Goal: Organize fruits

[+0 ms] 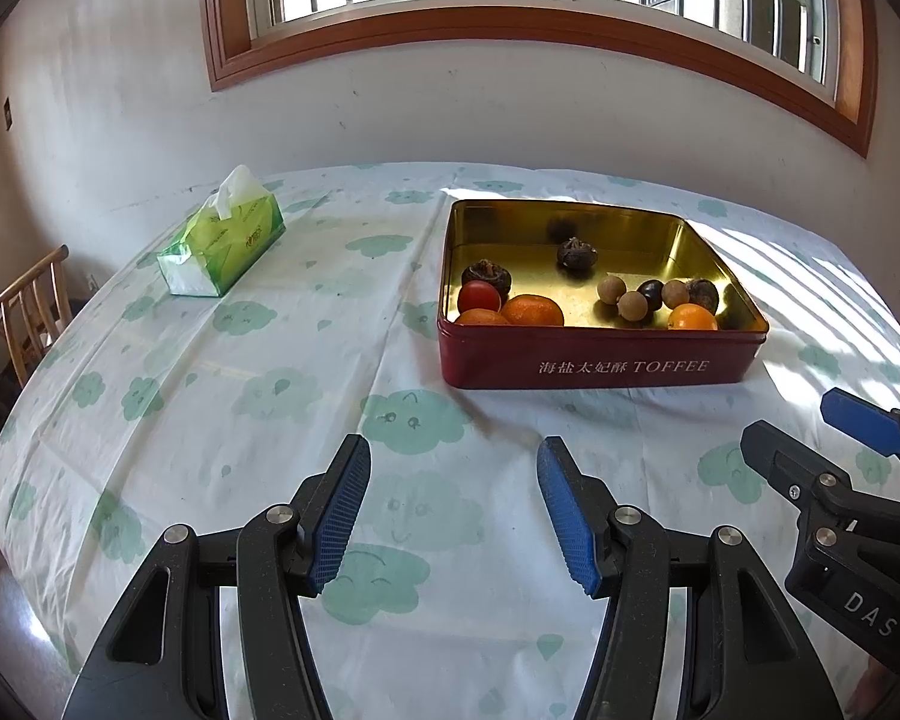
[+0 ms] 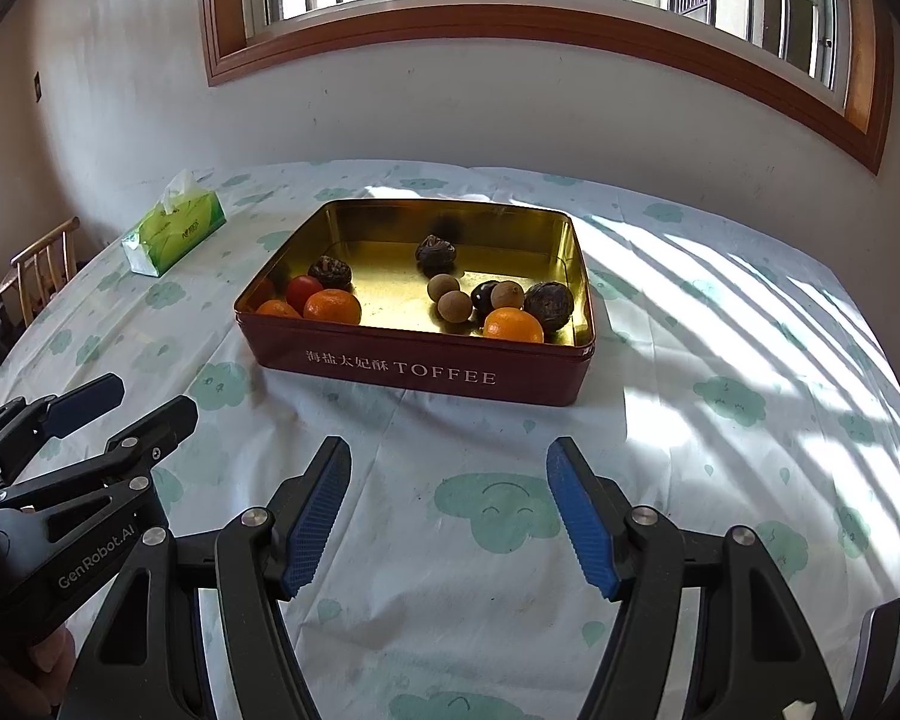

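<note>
On the table, fruit fills a tin.
Both tongs, left and right, hover spread and empty near its front edge.

**Materials and finishes on the table**

The tin is seen to be metal: glossy gold inside, smooth dark red lacquer outside. The tablecloth is seen as thin, creased sheeting with a faint sheen; cloth or plastic cannot be told. The tissue pack is wrapped in shiny plastic film, with soft paper protruding. Matt black plastic, ribbed blue pads and bright metal pins are shown on the left gripper. The window frame appears as varnished wood.
</note>
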{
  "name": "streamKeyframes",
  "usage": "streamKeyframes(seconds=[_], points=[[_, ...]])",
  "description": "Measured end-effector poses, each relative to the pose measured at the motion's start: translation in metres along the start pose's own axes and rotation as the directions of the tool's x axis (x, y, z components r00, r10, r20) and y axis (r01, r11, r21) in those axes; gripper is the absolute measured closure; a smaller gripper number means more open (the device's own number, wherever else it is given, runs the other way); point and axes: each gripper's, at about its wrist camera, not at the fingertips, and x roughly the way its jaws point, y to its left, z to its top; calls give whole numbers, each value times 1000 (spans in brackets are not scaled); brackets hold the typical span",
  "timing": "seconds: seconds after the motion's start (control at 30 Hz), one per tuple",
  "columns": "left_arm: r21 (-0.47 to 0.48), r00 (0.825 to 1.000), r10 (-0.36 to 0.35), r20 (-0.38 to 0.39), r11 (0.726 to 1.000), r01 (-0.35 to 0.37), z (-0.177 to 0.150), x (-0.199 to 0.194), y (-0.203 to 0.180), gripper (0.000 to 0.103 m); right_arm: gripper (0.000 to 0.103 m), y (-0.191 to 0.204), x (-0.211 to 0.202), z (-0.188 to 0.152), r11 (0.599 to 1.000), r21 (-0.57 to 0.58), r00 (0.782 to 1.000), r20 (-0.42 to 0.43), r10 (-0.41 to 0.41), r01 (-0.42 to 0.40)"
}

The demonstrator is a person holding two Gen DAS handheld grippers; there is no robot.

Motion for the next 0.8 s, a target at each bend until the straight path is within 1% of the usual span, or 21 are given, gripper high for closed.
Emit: streamKeyframes(seconds=[0.8], points=[[9,1000,-4,-8,1000,4,-3,5,-6,44,38,-4,5,-2,1000,9,1000,-18,0,1]])
